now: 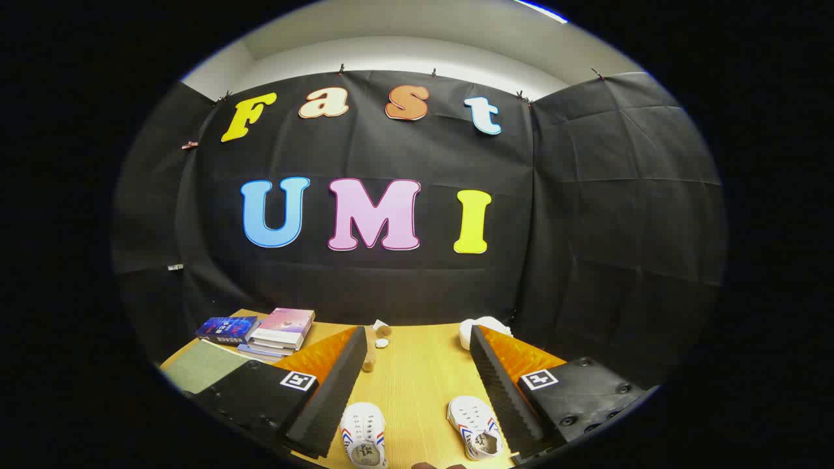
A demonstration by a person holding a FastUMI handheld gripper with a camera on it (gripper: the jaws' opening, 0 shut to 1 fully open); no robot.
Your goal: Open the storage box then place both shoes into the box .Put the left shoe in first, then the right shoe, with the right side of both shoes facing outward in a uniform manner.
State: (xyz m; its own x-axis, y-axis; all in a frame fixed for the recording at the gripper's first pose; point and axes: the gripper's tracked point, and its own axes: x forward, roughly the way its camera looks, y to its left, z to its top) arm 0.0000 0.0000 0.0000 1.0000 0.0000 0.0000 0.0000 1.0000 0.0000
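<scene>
Gripper view: the gripper (417, 371) has its fingers spread wide, holding nothing. Bare tabletop (417, 378) lies between them, giving open room straight ahead toward 12 o'clock.

Two white shoes with red and blue stripes lie between the fingers, close in. One shoe (363, 433) sits at 7 o'clock, just beside the left finger (332, 391). The other shoe (474, 426) sits at 5 o'clock, just beside the right finger (502, 384), tilted. The shoes are apart, with clear wood between them.

Beyond the fingertips, small pale objects (378, 335) rest near the far tabletop edge. A white object (482, 326) lies at 1 o'clock. A stack of books (273, 333) occupies 10 o'clock, near the left edge.
</scene>
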